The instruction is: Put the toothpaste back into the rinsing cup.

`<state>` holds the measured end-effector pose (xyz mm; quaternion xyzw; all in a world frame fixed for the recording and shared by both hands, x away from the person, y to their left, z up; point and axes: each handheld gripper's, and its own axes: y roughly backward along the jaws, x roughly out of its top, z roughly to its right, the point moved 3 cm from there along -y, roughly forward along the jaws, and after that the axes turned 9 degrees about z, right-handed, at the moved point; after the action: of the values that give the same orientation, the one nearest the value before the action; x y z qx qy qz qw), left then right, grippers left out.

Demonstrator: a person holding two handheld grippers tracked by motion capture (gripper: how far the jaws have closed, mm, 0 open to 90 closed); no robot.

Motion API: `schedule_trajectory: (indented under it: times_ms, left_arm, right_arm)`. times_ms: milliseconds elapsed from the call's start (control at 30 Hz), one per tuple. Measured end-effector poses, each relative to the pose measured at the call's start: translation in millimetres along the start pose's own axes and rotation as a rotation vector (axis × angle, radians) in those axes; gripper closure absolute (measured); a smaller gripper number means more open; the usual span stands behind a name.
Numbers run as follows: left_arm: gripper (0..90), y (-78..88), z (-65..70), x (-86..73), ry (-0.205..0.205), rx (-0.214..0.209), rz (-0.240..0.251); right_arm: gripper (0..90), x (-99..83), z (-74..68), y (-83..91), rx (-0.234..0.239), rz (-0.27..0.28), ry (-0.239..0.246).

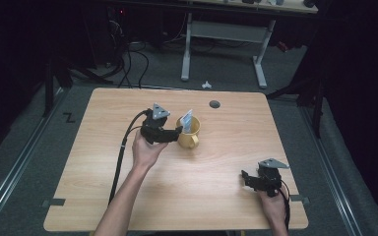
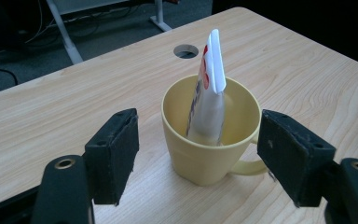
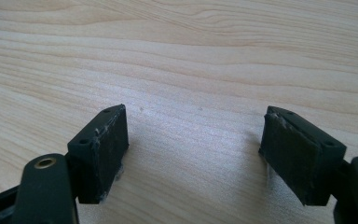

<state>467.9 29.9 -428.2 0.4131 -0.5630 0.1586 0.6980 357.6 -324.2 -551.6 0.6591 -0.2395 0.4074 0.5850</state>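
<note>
A yellow mug (image 1: 188,135) stands upright near the middle of the wooden table (image 1: 202,196), its handle towards the near side. A white squeeze tube (image 1: 187,121) stands tilted inside it, flat crimped end up. My left gripper (image 1: 176,133) sits just left of the mug, open. In the left gripper view the mug (image 2: 205,154) stands between and slightly ahead of the jaws, and the pads (image 2: 114,154) stay clear of its wall; the tube (image 2: 208,93) leans against the inner rim. My right gripper (image 1: 247,179) rests open at the near right, over bare wood (image 3: 193,135).
A round cable hole (image 1: 214,104) (image 2: 186,51) lies in the tabletop behind the mug. The left gripper's black cable (image 1: 120,157) trails across the table's near left. Beyond the far edge stand a white desk frame (image 1: 224,34) and floor cables.
</note>
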Motion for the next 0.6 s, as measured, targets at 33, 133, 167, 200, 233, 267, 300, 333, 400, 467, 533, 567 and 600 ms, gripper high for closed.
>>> schedule_trajectory:
  times_ms: [33,133,167,200,233,267,300,333,400,467,533,567,600]
  left_arm:
    - [29.9,0.8,-0.3,-0.3,0.002,-0.001,0.001]
    - [30.4,3.3,-1.3,-2.3,0.011,-0.001,0.002]
    - [30.4,4.1,-1.8,-3.1,0.014,-0.001,0.002]
    - [30.4,5.2,-2.4,-3.9,0.017,0.001,0.000]
    - [30.4,6.2,-3.1,-4.6,0.018,0.003,-0.001]
    - [30.5,7.4,-3.8,-5.1,0.019,0.004,-0.001]
    - [30.5,8.5,-4.4,-5.6,0.020,0.006,-0.001]
    - [30.4,9.7,-5.0,-6.0,0.021,0.007,-0.001]
    - [30.5,12.1,-6.1,-6.8,0.026,0.007,0.001]
    - [30.5,14.4,-7.2,-7.5,0.030,0.009,0.001]
    - [30.4,16.2,-8.5,-8.0,0.029,0.011,-0.004]
    - [30.4,16.9,-8.6,-8.1,0.030,0.011,-0.004]
    - [30.4,17.6,-8.7,-8.2,0.028,0.010,-0.006]
  right_arm:
    - [23.2,0.0,0.0,0.1,0.000,-0.001,0.000]
    - [23.2,0.0,0.1,0.1,0.000,-0.001,0.001]
    - [23.2,0.0,0.0,0.1,0.000,-0.001,0.001]
    - [23.2,0.0,0.0,0.1,0.000,-0.001,0.001]
    - [23.1,0.0,0.0,0.1,0.000,-0.001,0.001]
    - [23.2,0.0,0.0,0.0,0.000,0.000,0.000]
    - [23.1,0.0,0.0,0.1,0.000,-0.001,0.000]
    - [23.2,0.0,0.0,0.0,0.000,0.000,0.000]
    - [23.2,0.0,0.0,0.0,0.000,0.000,0.000]
    - [23.2,0.0,0.0,0.1,0.000,-0.001,0.001]
    - [23.2,0.0,0.0,0.0,0.000,0.000,0.000]
    - [23.2,0.0,0.0,0.0,0.000,0.000,0.000]
    - [23.1,0.0,0.0,0.0,0.000,0.000,0.000]
